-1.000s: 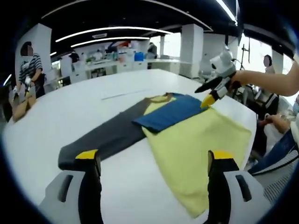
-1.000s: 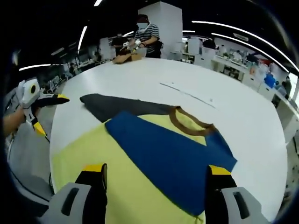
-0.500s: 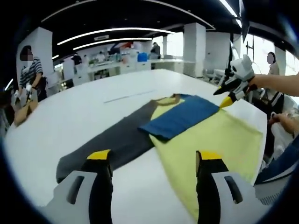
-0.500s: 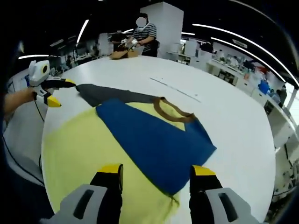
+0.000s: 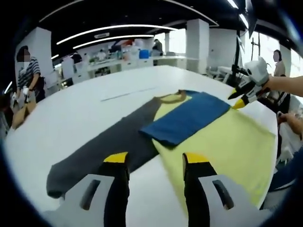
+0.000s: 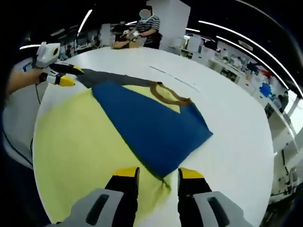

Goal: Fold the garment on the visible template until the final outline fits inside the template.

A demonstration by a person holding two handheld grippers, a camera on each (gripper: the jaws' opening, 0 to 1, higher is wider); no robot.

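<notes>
The garment (image 5: 189,137) lies spread on a large white table (image 5: 75,113), a shirt with a pale yellow body, a brown collar (image 5: 171,98), one dark grey sleeve (image 5: 102,149) stretched out flat away from the body, and a blue sleeve (image 5: 187,118) folded across the chest. In the left gripper view the left gripper (image 5: 154,163) hangs just above the cloth where the grey sleeve meets the yellow body — its yellow-tipped jaws stand a narrow gap apart and grip nothing. The right gripper (image 5: 239,98) comes in from the right of that view, raised above the far edge of the yellow body, held by a bare forearm; its jaws look slightly parted there. In the right gripper view the right gripper (image 6: 157,173) sits low over the near corner of the blue sleeve (image 6: 151,130), jaws narrowly parted with the cloth between and below them — not clamped on it. The left gripper (image 6: 66,75) shows at upper left, near the grey sleeve (image 6: 106,78). A person in a striped top (image 6: 147,26) stands at the table's far end.
</notes>
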